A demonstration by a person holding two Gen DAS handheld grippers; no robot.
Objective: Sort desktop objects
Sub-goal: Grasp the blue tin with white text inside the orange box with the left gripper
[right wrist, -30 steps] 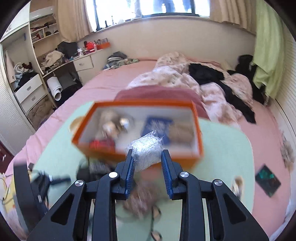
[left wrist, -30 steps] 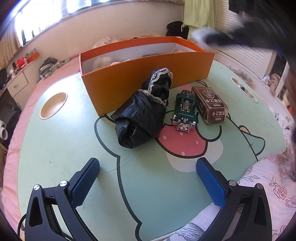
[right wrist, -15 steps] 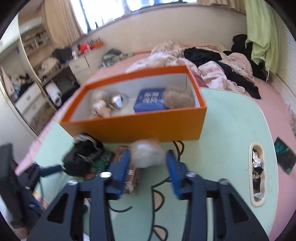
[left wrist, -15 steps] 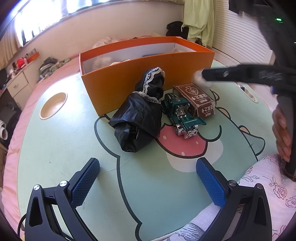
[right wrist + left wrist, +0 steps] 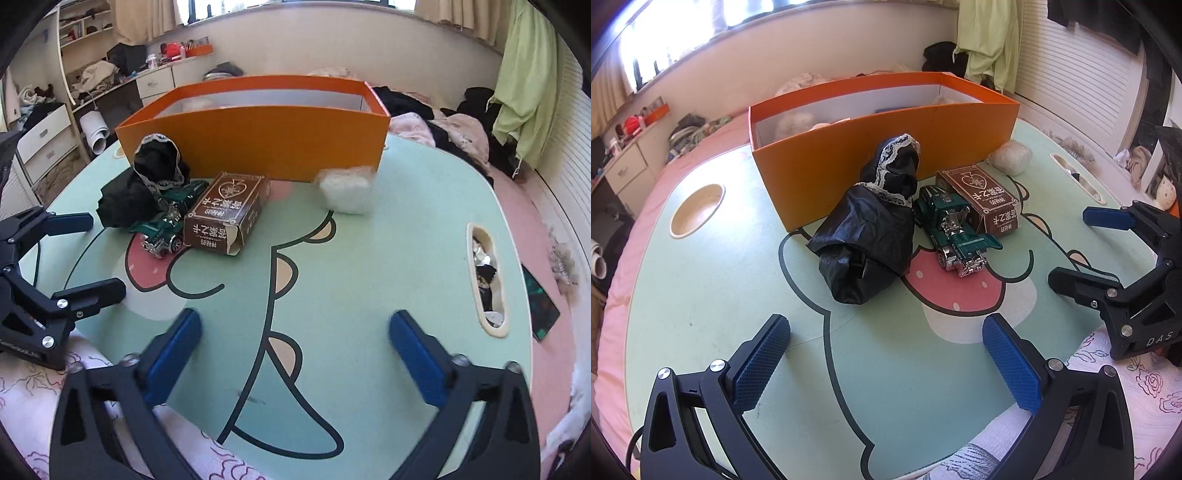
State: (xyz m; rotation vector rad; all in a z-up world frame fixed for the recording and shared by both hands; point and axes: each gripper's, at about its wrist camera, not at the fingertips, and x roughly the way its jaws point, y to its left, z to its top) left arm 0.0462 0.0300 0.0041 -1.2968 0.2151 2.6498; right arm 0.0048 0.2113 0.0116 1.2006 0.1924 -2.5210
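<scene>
An orange box (image 5: 886, 147) stands at the back of the table with several items inside. In front of it lie a black lace-trimmed bag (image 5: 871, 229), a green toy car (image 5: 955, 229) and a brown card box (image 5: 982, 199). A white plastic-wrapped wad (image 5: 347, 190) rests on the table against the box's front wall, near its right corner. My right gripper (image 5: 295, 332) hovers low over the table short of the wad, its jaws opening wide with nothing between them. My left gripper (image 5: 886, 358) stands open and empty, short of the bag.
The table top (image 5: 369, 258) carries a cartoon print, a round cup recess (image 5: 698, 210) at the left and a slot (image 5: 485, 273) with scraps at the right. Floral cloth (image 5: 1145, 387) lies at the near edge. A pink bed surrounds the table.
The right gripper came down from above the box and opened, letting go of the white wad, which now lies on the table. The toy car and card box shifted. The left gripper stayed still.
</scene>
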